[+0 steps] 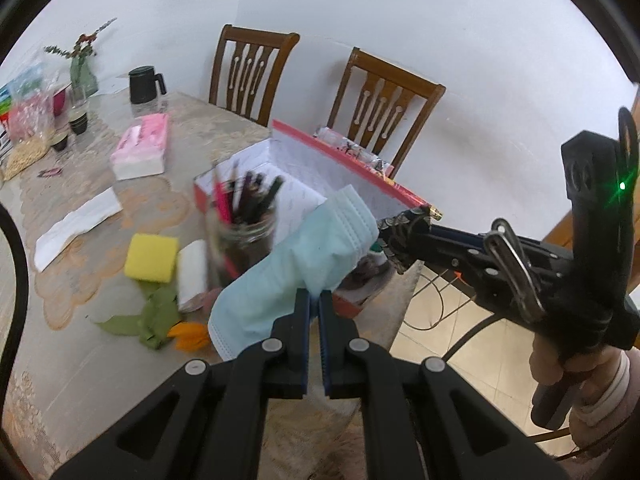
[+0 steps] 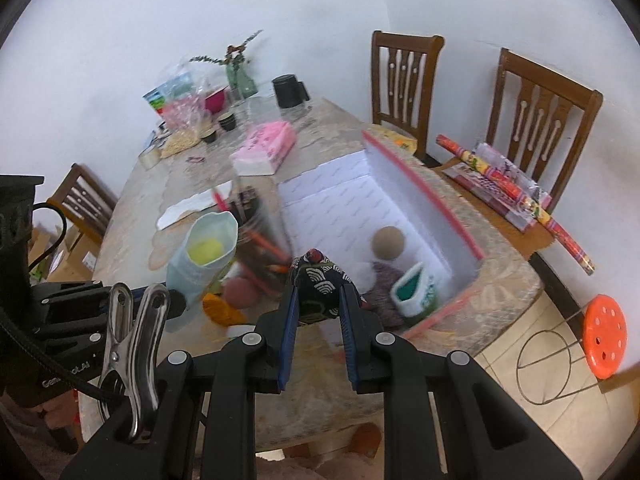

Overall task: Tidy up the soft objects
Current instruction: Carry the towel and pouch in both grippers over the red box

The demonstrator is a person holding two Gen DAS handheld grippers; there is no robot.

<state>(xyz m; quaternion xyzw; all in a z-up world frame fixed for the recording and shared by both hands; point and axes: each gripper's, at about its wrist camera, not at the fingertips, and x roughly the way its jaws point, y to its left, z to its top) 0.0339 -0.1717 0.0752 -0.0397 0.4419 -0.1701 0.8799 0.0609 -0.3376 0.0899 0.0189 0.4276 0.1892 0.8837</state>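
My left gripper [image 1: 315, 294] is shut on a light blue face mask [image 1: 296, 268] and holds it above the table's near edge; the mask also shows in the right wrist view [image 2: 202, 256]. My right gripper [image 2: 319, 292] is shut on a black patterned fabric pouch [image 2: 320, 284], just in front of the open red box [image 2: 424, 196]. The pouch shows in the left wrist view [image 1: 400, 230]. In the box lie a tan ball [image 2: 388, 243], a purple knit piece [image 2: 386, 288] and a green-and-white sock [image 2: 416, 292]. A yellow sponge [image 1: 151, 258], a white roll [image 1: 192, 276] and green cloth [image 1: 158, 314] lie on the table.
A jar of pens [image 1: 244, 224] stands beside the box. A pink tissue pack [image 1: 140, 146], white paper [image 1: 76, 226], black kettle [image 1: 144, 85], cups and snack bags sit further back. Two wooden chairs [image 2: 404, 80] stand behind the table. An orange stool [image 2: 604, 338] stands on the floor at right.
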